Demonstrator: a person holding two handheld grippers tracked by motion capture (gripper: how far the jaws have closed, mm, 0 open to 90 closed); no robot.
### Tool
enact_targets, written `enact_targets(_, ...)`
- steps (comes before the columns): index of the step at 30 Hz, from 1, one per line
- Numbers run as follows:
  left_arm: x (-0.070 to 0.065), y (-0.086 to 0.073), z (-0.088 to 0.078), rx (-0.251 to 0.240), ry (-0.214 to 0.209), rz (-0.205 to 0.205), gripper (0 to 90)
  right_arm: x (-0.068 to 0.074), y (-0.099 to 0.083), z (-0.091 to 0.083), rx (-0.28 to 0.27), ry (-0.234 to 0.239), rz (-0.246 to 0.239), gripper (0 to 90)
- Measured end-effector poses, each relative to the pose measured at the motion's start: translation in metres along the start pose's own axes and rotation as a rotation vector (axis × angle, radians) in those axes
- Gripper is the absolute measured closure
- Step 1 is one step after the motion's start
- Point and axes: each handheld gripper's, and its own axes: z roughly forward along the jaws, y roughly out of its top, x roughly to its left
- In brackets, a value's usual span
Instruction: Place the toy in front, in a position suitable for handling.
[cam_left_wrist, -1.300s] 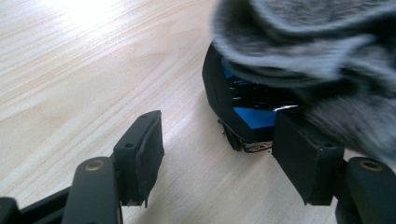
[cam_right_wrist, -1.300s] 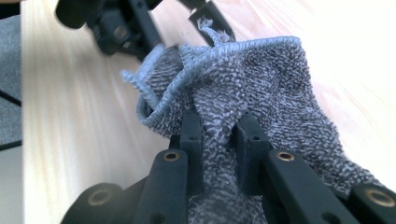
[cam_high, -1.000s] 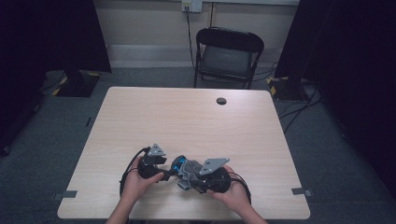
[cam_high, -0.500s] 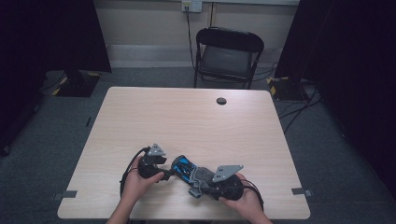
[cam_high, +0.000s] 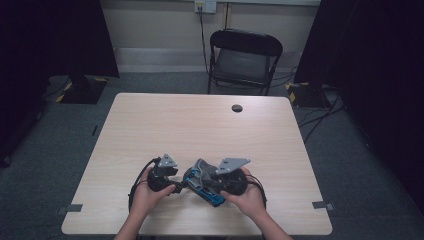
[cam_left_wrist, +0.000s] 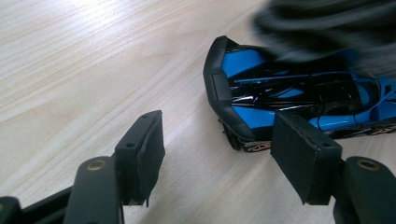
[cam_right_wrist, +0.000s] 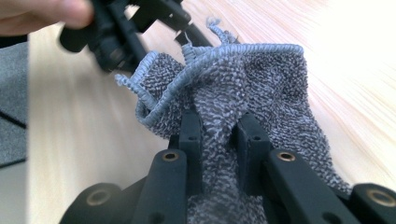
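A blue and black toy car (cam_high: 207, 195) lies on the wooden table (cam_high: 200, 125) near its front edge, between the two hands. My left gripper (cam_high: 180, 184) points at the car's tail. In the left gripper view its jaws (cam_left_wrist: 219, 137) stand apart, with the car (cam_left_wrist: 289, 93) just ahead and the right pad (cam_left_wrist: 299, 154) in front of the car's side. The left pad (cam_left_wrist: 140, 154) is clear of the car. My right gripper (cam_right_wrist: 219, 119) is shut on a bunched grey cloth (cam_right_wrist: 243, 88). That cloth (cam_high: 201, 167) rests over the far side of the car.
A small black round cap (cam_high: 237, 108) sits on the far part of the table. A black folding chair (cam_high: 245, 55) stands behind the table. Cables (cam_high: 137, 185) trail from both grippers toward the front edge.
The right gripper with the cloth swung out to the right, then came back left and away from the front edge, so the cloth now covers more of the car. The left gripper stayed put.
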Motion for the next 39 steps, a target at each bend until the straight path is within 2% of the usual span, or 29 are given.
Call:
enact_targets(3,0.001,0.000,0.000,-0.001,0.000,0.005,35.0,-0.004,0.011,0.020,0.012,-0.009,0.006,75.6)
enact_targets(5,0.001,0.000,0.001,-0.003,-0.008,-0.004,34.8,-0.007,0.017,0.032,0.024,0.001,0.020,75.6)
enact_targets(9,0.004,-0.001,0.000,-0.008,-0.006,-0.011,34.8,-0.005,0.022,0.048,0.077,0.006,0.004,74.9)
enact_targets(12,0.005,-0.002,0.000,-0.012,-0.006,-0.014,34.7,-0.006,0.021,0.051,0.073,0.011,0.012,74.8)
enact_targets(20,0.005,-0.003,0.000,-0.009,-0.003,-0.024,33.9,0.001,0.013,0.034,0.071,0.022,-0.003,74.9)
enact_targets(29,0.002,-0.001,-0.001,-0.004,0.016,-0.004,34.7,0.009,-0.012,0.005,0.060,0.041,-0.014,74.9)
enact_targets(39,0.001,0.000,0.000,0.000,0.028,-0.003,34.8,0.018,-0.040,-0.013,0.071,0.056,-0.021,74.9)
